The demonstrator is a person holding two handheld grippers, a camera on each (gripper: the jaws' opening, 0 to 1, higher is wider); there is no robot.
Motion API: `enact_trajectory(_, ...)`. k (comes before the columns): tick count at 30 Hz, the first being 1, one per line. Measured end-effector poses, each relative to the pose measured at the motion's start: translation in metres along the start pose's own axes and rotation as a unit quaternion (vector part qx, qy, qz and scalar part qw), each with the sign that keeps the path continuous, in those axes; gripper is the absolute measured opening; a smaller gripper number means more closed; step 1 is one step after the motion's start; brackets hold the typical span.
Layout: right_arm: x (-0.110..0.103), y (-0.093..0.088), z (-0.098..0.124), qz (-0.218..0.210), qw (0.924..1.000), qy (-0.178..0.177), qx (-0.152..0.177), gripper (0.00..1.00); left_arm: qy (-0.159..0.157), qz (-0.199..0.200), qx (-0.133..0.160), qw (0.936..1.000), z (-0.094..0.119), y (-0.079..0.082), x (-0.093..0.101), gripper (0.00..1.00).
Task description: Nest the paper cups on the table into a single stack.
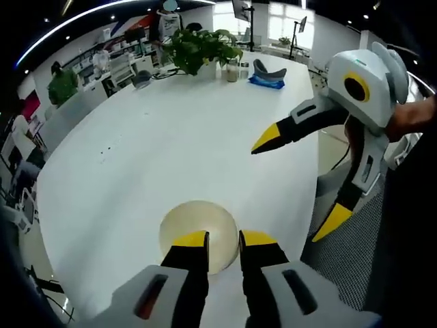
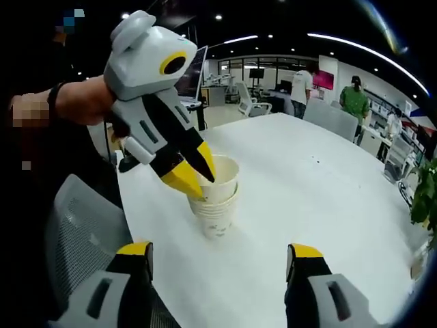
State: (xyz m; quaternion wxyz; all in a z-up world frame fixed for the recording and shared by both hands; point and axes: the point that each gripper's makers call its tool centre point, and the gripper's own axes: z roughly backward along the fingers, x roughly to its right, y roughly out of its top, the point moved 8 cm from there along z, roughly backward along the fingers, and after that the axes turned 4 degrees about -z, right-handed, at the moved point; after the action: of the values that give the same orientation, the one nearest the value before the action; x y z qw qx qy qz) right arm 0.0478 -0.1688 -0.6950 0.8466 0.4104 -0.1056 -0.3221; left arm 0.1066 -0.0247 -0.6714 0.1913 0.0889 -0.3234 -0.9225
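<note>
The left gripper (image 2: pixel 194 174) is clamped on the rim of the top cup of the nested paper cups (image 2: pixel 217 201), one jaw inside the mouth and one outside. That stack stands upright on the white worktop (image 2: pixel 307 198), near its edge. The right gripper (image 2: pixel 218 256) hangs just short of the stack with its jaws spread wide, gripping nothing. Across the worktop from the stack stands a potted plant (image 1: pixel 201 48).

cup stack (image 1: pixel 198 236) partly behind tongs (image 1: pixel 224 240)
</note>
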Motion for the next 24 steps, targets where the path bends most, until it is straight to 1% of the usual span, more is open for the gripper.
enact_trajectory(3, 0.0, 0.002, -0.001, -0.001, 1.0, 0.003, 0.0, 0.81, 0.003, 0.021, 0.024, 0.9995, 0.008, 0.002, -0.003, 0.24)
enact_trajectory(5, 0.002, 0.003, -0.002, 0.001, 1.0, 0.005, -0.003, 0.81, 0.007, 0.03, 0.038, 0.9988, 0.012, 0.001, -0.007, 0.29)
enact_trajectory(10, 0.005, 0.01, -0.009, 0.012, 0.9998, 0.012, -0.007, 0.81, 0.015, 0.052, 0.072, 0.9959, 0.025, -0.004, -0.006, 0.4)
enact_trajectory(11, 0.006, 0.012, -0.011, 0.014, 0.9998, 0.014, -0.008, 0.81, 0.022, 0.059, 0.082, 0.9946, 0.028, -0.006, -0.008, 0.44)
enact_trajectory(14, 0.01, 0.016, -0.015, 0.016, 0.9997, 0.019, -0.006, 0.81, 0.03, 0.082, 0.11, 0.9901, 0.036, -0.011, -0.01, 0.52)
enact_trajectory(15, 0.012, 0.017, -0.018, 0.016, 0.9996, 0.022, -0.007, 0.81, 0.036, 0.093, 0.127, 0.9869, 0.04, -0.014, -0.013, 0.53)
enact_trajectory(17, 0.014, 0.018, -0.021, 0.027, 0.9992, 0.026, -0.011, 0.81, 0.042, 0.11, 0.144, 0.9827, 0.046, -0.017, -0.011, 0.58)
enact_trajectory(18, 0.015, 0.019, -0.023, 0.037, 0.9988, 0.029, -0.015, 0.81, 0.047, 0.116, 0.155, 0.98, 0.05, -0.022, -0.015, 0.59)
enact_trajectory(20, 0.016, 0.02, -0.026, 0.045, 0.9982, 0.034, -0.019, 0.8, 0.056, 0.12, 0.163, 0.9777, 0.055, -0.031, -0.018, 0.62)
enact_trajectory(21, 0.017, 0.021, -0.028, 0.054, 0.9975, 0.039, -0.023, 0.8, 0.055, 0.12, 0.165, 0.9773, 0.057, -0.035, -0.019, 0.63)
enact_trajectory(23, 0.018, 0.021, -0.032, 0.069, 0.996, 0.044, -0.035, 0.79, 0.053, 0.122, 0.162, 0.9777, 0.055, -0.044, -0.02, 0.65)
enact_trajectory(24, 0.02, 0.02, -0.036, 0.081, 0.9946, 0.048, -0.044, 0.78, 0.051, 0.118, 0.152, 0.98, 0.052, -0.051, -0.02, 0.65)
